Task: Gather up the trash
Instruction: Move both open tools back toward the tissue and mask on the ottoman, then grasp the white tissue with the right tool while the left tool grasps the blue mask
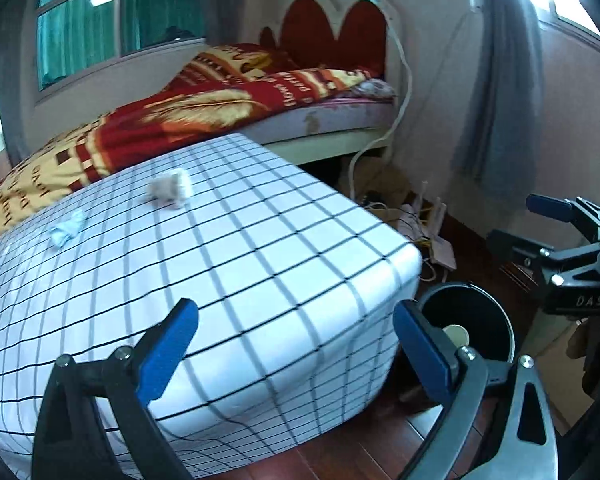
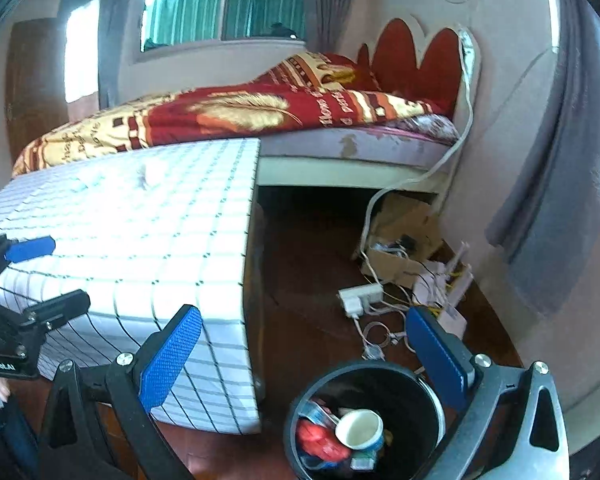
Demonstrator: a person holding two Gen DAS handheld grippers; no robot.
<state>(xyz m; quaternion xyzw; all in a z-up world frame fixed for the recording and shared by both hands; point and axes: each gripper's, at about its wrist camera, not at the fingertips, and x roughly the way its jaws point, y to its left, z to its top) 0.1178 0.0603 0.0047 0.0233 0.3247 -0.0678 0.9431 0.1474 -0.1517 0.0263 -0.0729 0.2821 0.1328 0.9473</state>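
A crumpled white tissue (image 1: 171, 189) and a crumpled pale blue wrapper (image 1: 66, 230) lie on the table with the white checked cloth (image 1: 228, 264). The tissue shows faintly in the right wrist view (image 2: 150, 176). A black round bin (image 2: 370, 420) stands on the floor by the table's corner, holding a paper cup (image 2: 360, 429), red trash and wrappers; it also shows in the left wrist view (image 1: 470, 326). My left gripper (image 1: 296, 350) is open and empty above the table's near corner. My right gripper (image 2: 304, 360) is open and empty above the bin.
A bed with a red and yellow quilt (image 1: 188, 120) stands behind the table. A cardboard box (image 2: 404, 240), a power strip (image 2: 360, 296) and loose cables lie on the wooden floor by the wall. Grey curtains (image 2: 560, 184) hang at right.
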